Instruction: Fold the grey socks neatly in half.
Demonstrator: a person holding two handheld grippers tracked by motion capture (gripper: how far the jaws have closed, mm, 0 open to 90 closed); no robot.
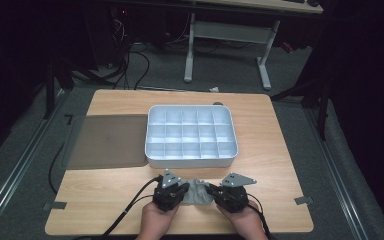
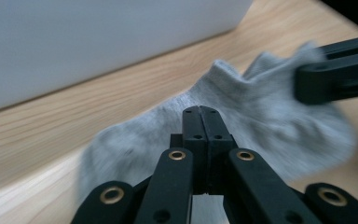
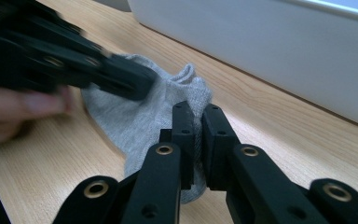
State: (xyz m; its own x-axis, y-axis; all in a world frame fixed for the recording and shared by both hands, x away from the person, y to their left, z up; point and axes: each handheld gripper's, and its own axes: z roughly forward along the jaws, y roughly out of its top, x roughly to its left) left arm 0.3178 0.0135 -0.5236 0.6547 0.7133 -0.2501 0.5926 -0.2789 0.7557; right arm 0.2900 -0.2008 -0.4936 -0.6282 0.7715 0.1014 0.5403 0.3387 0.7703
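Pretty early days here, I'd say: the one grey sock point(image 1: 196, 192) lies bunched on the tabletop point(image 1: 105, 190) at about 6 o'clock, just in front of the white divider tray point(image 1: 191, 160), and all fifteen tray compartments look empty. The right gripper point(image 3: 197, 116) is clamped on a fold of the sock. The left gripper point(image 2: 200, 114) is clenched over the fabric; can't tell if it's caught any. Folding and stowing remain. Count: one sock, one tray, one brown mat point(image 1: 107, 141) at 9 o'clock, two grippers.
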